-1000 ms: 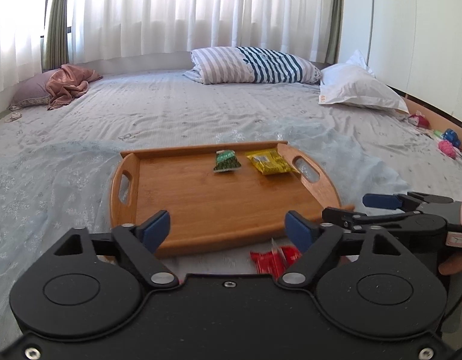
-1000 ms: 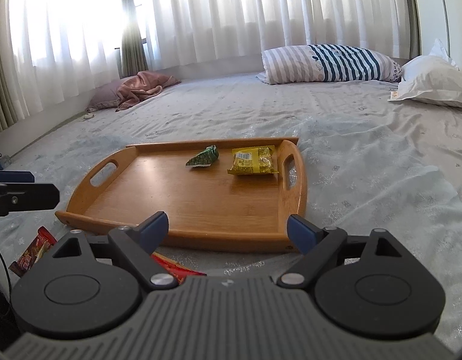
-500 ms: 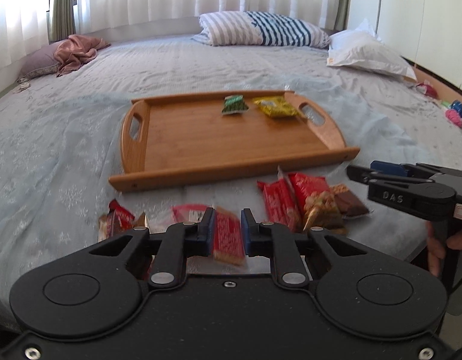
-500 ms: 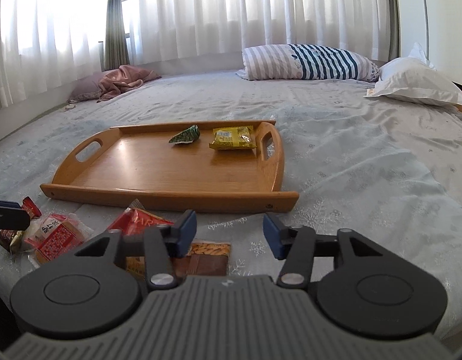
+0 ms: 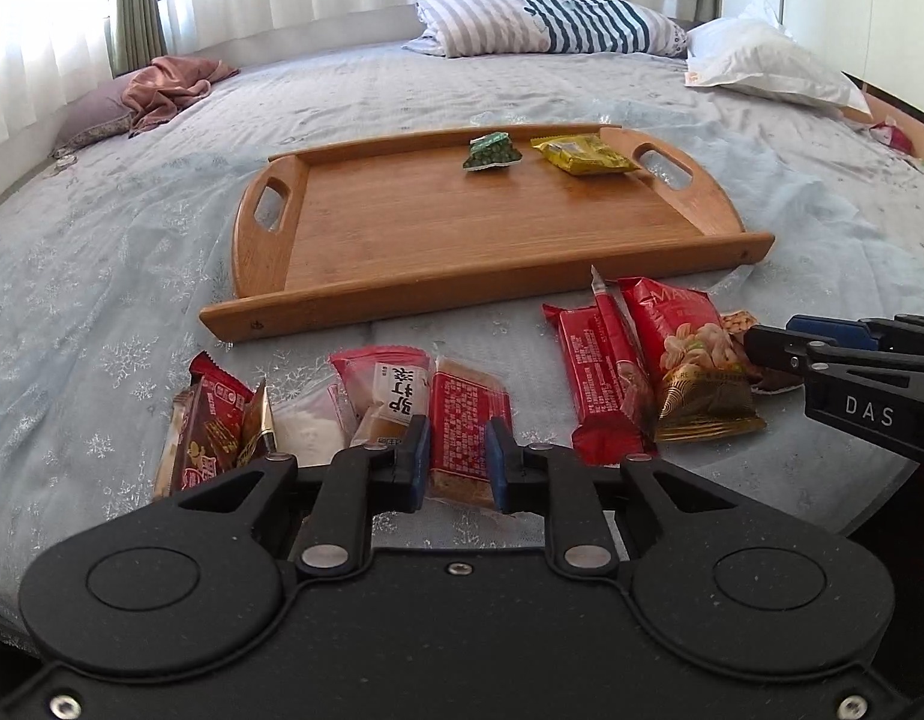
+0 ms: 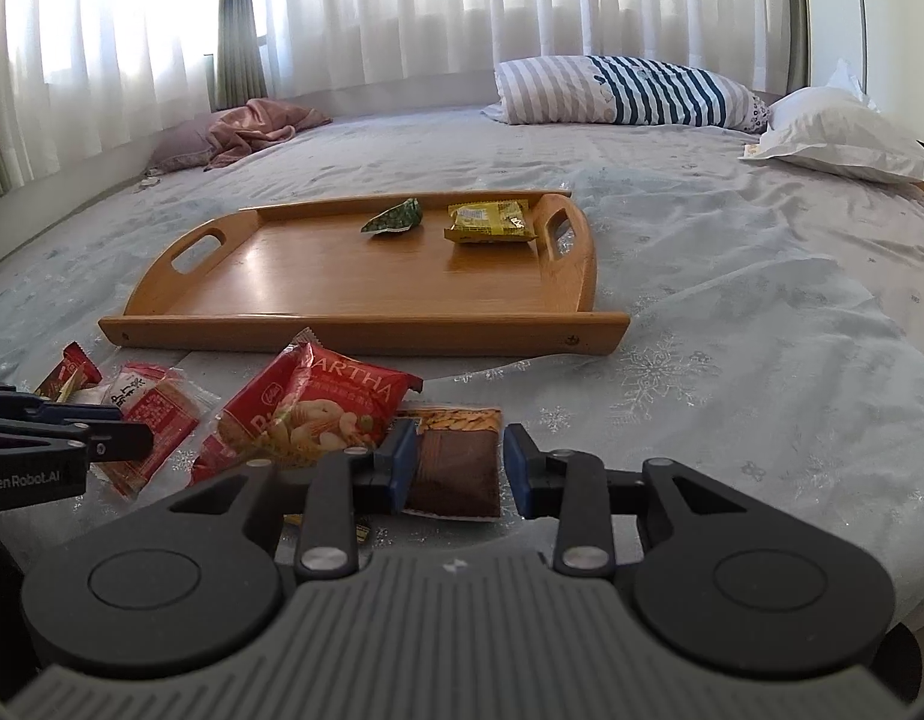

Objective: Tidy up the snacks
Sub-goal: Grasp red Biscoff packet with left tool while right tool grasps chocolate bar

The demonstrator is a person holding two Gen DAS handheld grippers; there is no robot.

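A wooden tray (image 5: 402,294) lies on the bed with a green packet (image 5: 491,151) and a yellow packet (image 5: 585,156) at its far right. Several snacks lie in front of it. My left gripper (image 5: 457,465) is shut on a red-labelled packet (image 5: 468,420) in the middle of that row. My right gripper (image 6: 456,468) is closing, its jaws either side of a brown almond packet (image 6: 459,450) that lies flat; a thin gap shows at the right pad. A red-and-gold nut bag (image 6: 318,408) lies just left of it.
More red packets (image 5: 213,426) are heaped at the row's left end, and a long red bar (image 5: 606,372) lies beside the nut bag. Striped pillow (image 6: 624,90), white pillow (image 6: 834,132) and pink cloth (image 6: 252,126) sit far back. The bed's edge runs just under both grippers.
Both grippers sank toward the snack row in front of the tray and narrowed their jaws. The left closed on the red-labelled packet; the right came around the brown packet.
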